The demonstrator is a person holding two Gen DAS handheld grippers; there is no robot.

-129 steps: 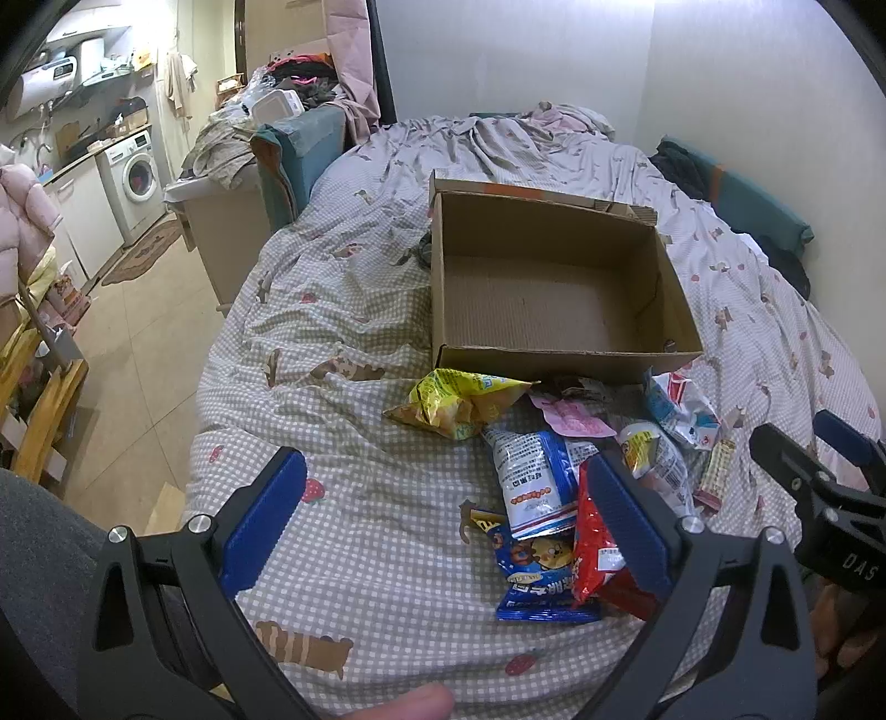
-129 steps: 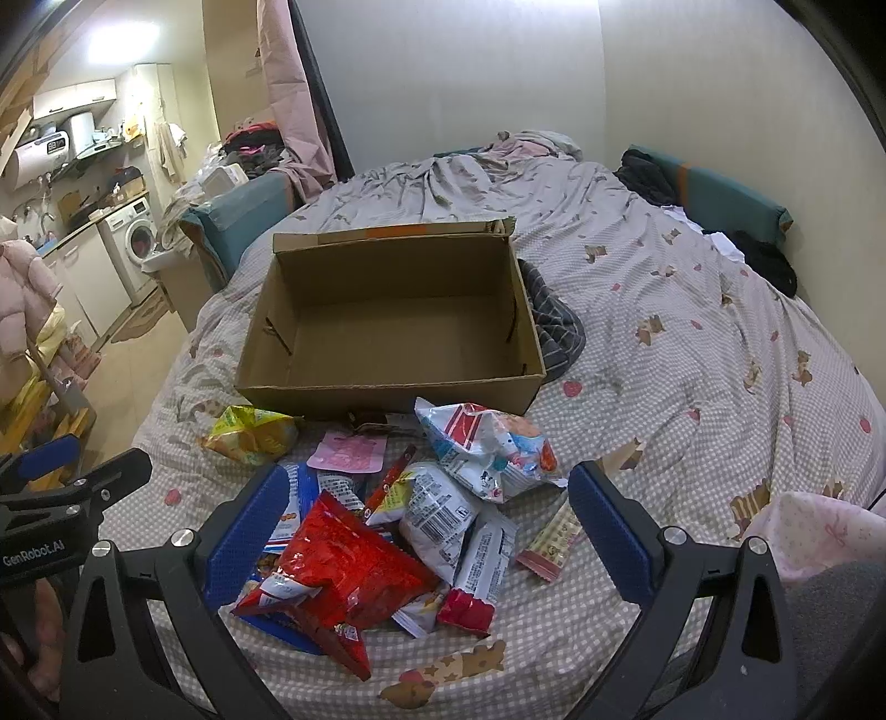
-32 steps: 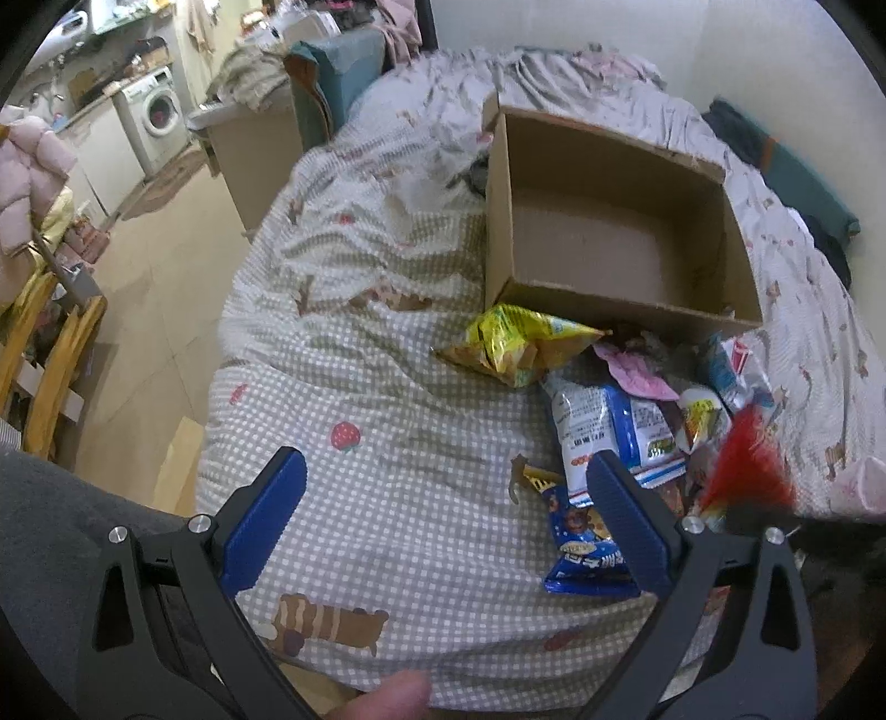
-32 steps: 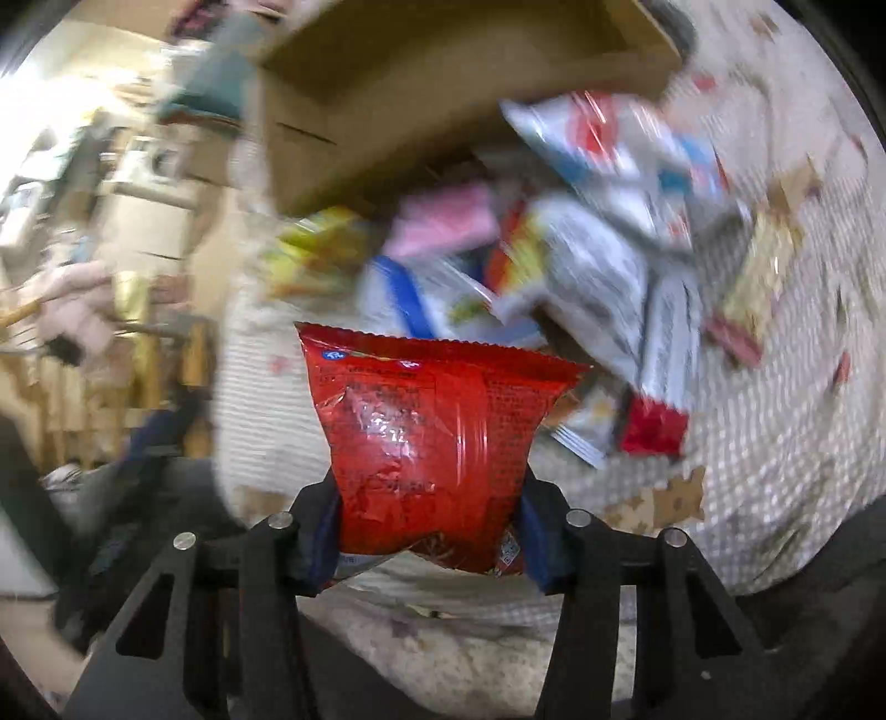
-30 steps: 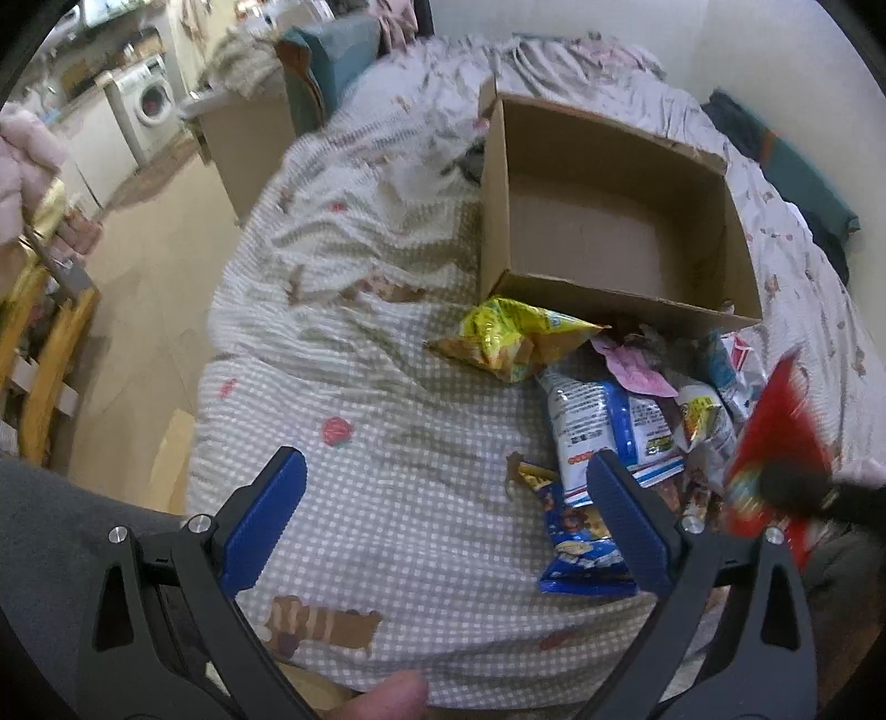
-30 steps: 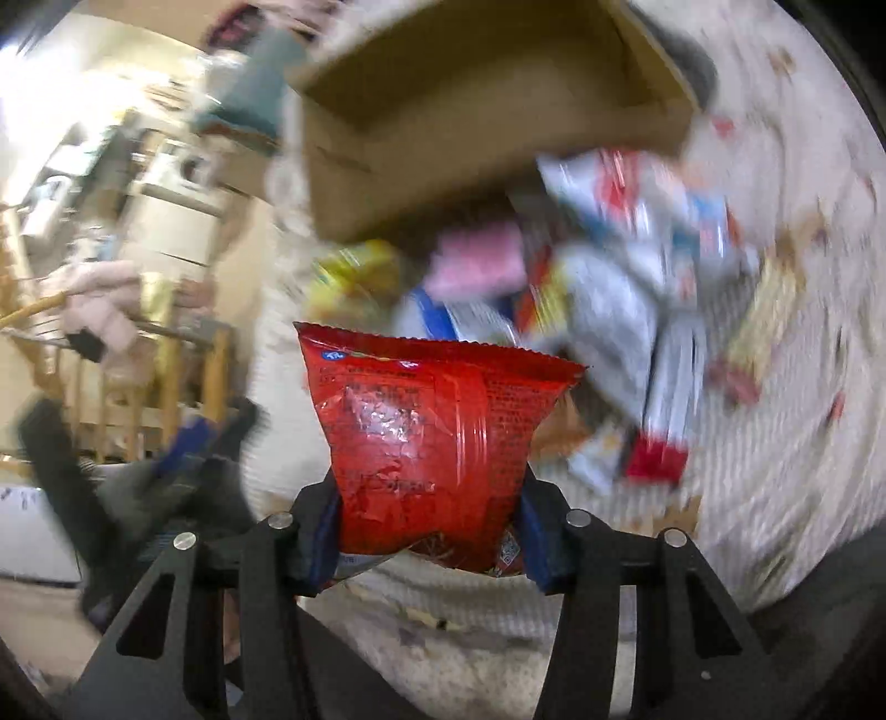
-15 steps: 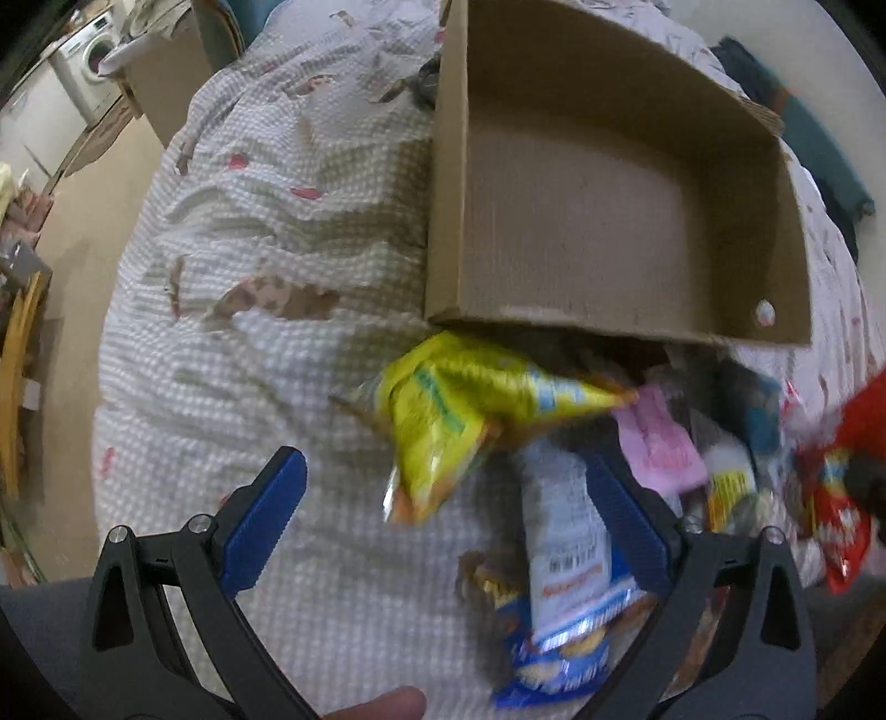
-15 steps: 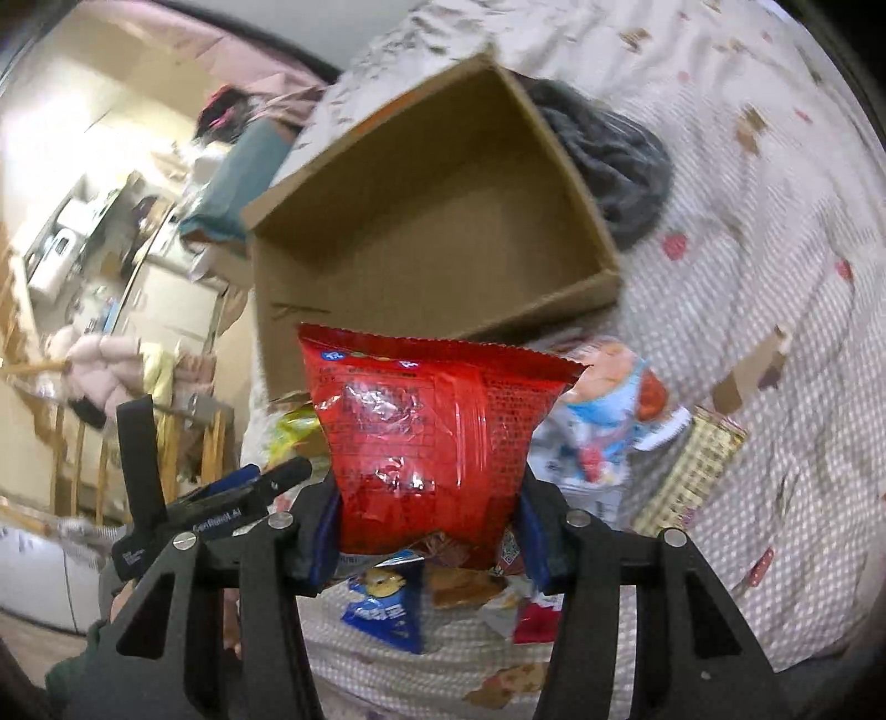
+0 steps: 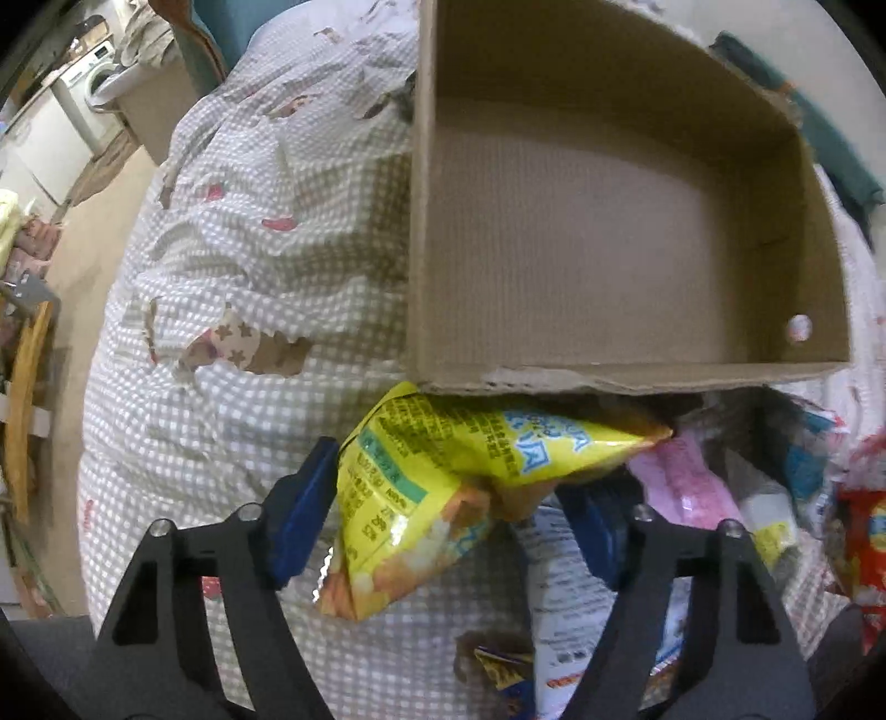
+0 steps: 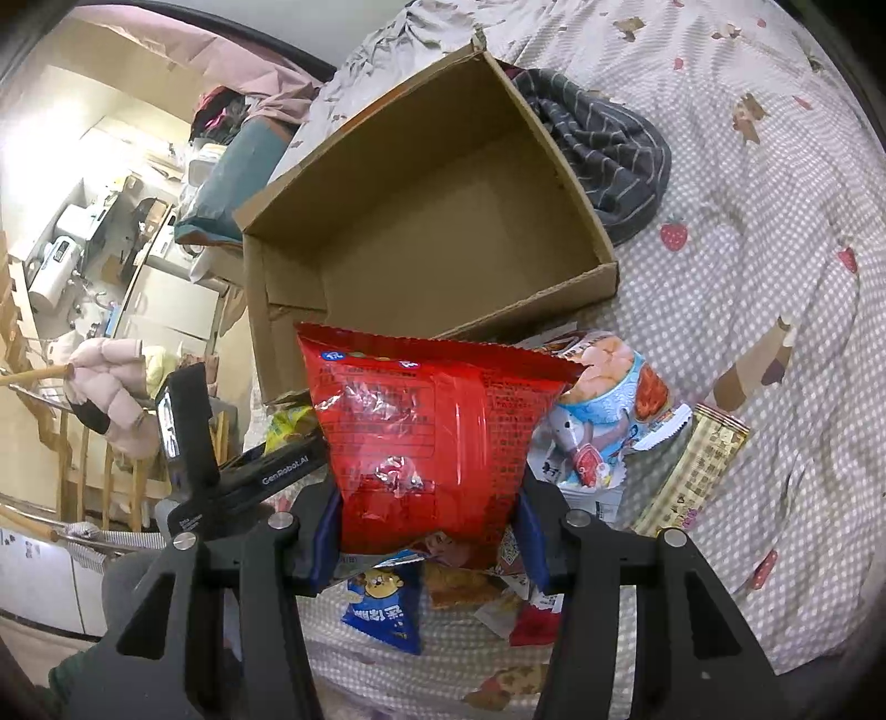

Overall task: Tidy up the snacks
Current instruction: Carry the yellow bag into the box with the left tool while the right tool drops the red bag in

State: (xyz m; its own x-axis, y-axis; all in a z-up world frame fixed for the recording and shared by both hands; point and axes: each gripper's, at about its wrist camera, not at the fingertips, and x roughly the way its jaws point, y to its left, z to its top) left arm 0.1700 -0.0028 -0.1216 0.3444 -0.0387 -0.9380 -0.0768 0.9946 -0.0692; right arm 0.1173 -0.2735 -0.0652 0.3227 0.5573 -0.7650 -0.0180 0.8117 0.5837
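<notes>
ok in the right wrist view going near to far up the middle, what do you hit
blue snack packet → red snack bag clamped in the right tongs → near wall of the cardboard box → the box's bare floor → its far wall → rumpled bedding

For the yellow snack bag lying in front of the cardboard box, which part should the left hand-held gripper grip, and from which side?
Grip the yellow snack bag across its puffed near half, from above. Its far tip is tucked under the cardboard box edge, so only the near part is free. The left hand-held gripper already straddles that part with its jaws closing; the pads do not yet visibly press.
</notes>
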